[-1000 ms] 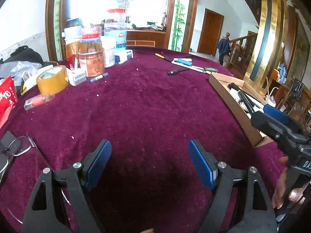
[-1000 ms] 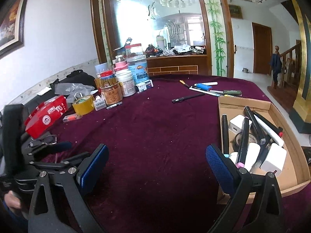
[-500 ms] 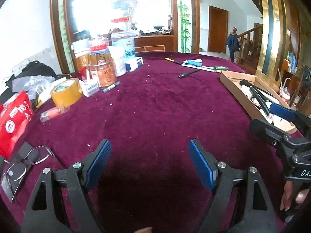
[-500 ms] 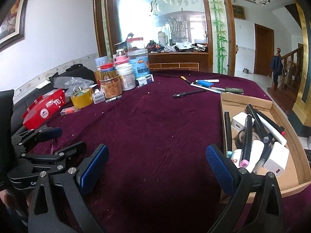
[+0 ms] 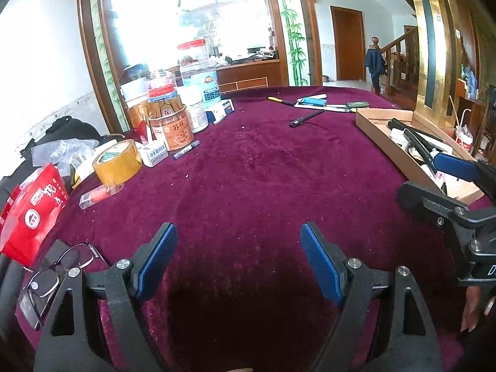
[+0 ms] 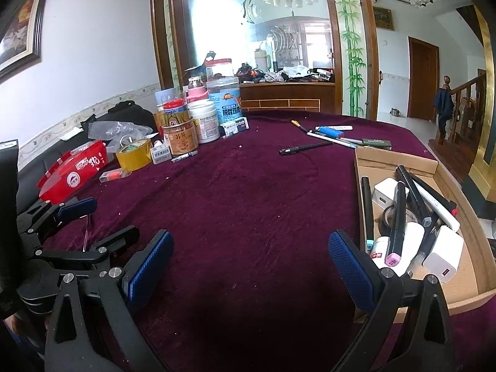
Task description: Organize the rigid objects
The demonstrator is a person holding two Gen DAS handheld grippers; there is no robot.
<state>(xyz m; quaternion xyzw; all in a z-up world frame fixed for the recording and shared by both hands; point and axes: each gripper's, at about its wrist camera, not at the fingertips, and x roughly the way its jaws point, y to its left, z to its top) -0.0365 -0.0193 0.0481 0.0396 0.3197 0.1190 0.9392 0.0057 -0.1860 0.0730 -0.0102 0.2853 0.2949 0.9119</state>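
Reaching for the loose black pen [image 6: 305,148] on the far counter [image 6: 248,201], keep your right gripper [image 6: 251,265] spread wide and empty, straddle the barrel crosswise, then carry it right to the cardboard box [image 6: 400,158]. Your left gripper [image 5: 238,262] also gapes empty.

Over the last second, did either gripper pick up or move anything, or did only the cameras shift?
Only the views shifted. The left gripper tilted up and swung left, so the glasses and red pack show more fully. The right gripper rose slightly. Both stayed open and empty. The black pen, tape roll and box with its contents lie as before.
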